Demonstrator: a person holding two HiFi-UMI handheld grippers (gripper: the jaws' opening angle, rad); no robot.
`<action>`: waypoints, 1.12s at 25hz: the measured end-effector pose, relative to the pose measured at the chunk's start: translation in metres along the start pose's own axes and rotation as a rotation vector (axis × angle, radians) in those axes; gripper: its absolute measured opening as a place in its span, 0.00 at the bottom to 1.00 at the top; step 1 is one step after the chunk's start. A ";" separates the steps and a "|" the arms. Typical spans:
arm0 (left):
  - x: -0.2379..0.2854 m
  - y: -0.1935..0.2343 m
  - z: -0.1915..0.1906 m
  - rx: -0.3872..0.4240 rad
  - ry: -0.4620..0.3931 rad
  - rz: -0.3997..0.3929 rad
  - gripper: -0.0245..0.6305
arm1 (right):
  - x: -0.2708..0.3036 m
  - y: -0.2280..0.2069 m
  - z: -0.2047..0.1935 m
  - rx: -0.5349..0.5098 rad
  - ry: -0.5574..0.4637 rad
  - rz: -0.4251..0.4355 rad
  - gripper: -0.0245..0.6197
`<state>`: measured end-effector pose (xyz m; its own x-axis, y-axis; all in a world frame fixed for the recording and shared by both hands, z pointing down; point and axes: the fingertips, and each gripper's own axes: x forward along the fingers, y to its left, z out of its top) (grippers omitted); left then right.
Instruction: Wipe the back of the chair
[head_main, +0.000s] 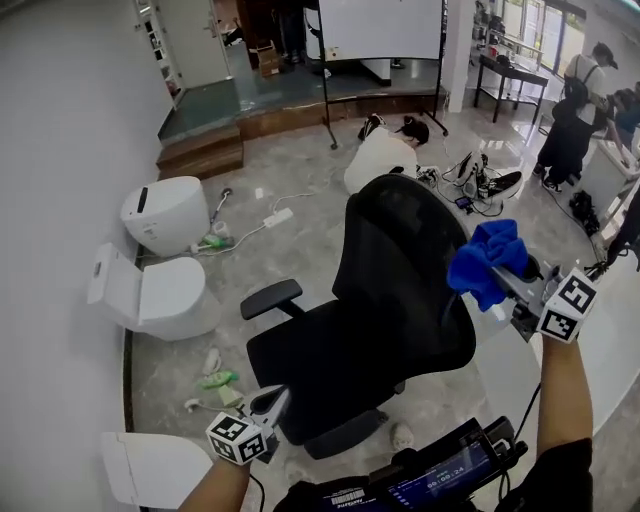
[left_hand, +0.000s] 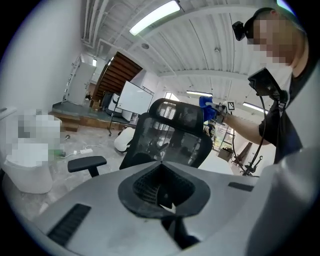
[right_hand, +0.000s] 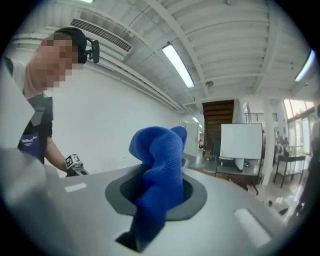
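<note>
On the right gripper (right_hand: 159, 197) the fingers are clamped on a blue cloth (right_hand: 160, 150), which bunches up out of them in a thick fold; on the left gripper (left_hand: 161, 167) the fingers are together, with nothing between them.

In the head view the right gripper (head_main: 515, 285) sits at the middle right of the frame, and the blue cloth (head_main: 488, 260) overlaps the right-hand edge of the black mesh backrest (head_main: 400, 250); whether the cloth is pressed against the mesh or only just beside it I cannot tell. The left gripper (head_main: 268, 412) is at the lower left of the frame, low beside the front of the seat (head_main: 310, 355) and well apart from the backrest.

The chair (left_hand: 172, 135) faces the lower left of the head view, with one armrest (head_main: 270, 297) reaching out that way; so the rear face of the backrest looks toward the right and upper right, the side where the cloth is. The backrest's long axis runs from the seat up toward the upper middle of the frame, much foreshortened from above.

In my judgement the right gripper is far the nearer and is placed to begin the wipe; the stroke would run along that long axis over the rear face, with the cloth kept between fingers and mesh; the left gripper looks free to steady the chair should it swivel.
</note>
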<state>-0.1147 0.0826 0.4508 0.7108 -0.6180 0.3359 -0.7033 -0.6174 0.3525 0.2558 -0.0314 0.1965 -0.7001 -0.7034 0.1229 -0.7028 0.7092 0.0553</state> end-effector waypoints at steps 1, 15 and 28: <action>0.017 -0.011 0.008 -0.013 -0.014 0.022 0.04 | 0.016 -0.025 0.015 -0.023 -0.013 0.016 0.15; 0.087 -0.126 0.013 -0.115 -0.096 0.183 0.04 | 0.062 -0.027 -0.017 -0.254 0.222 0.444 0.15; 0.105 -0.095 0.028 -0.156 -0.104 0.241 0.04 | 0.086 -0.157 -0.041 0.306 -0.118 0.334 0.15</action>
<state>0.0266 0.0629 0.4278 0.5130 -0.7892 0.3376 -0.8358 -0.3697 0.4058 0.3112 -0.2016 0.2392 -0.8916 -0.4518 -0.0302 -0.4287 0.8637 -0.2649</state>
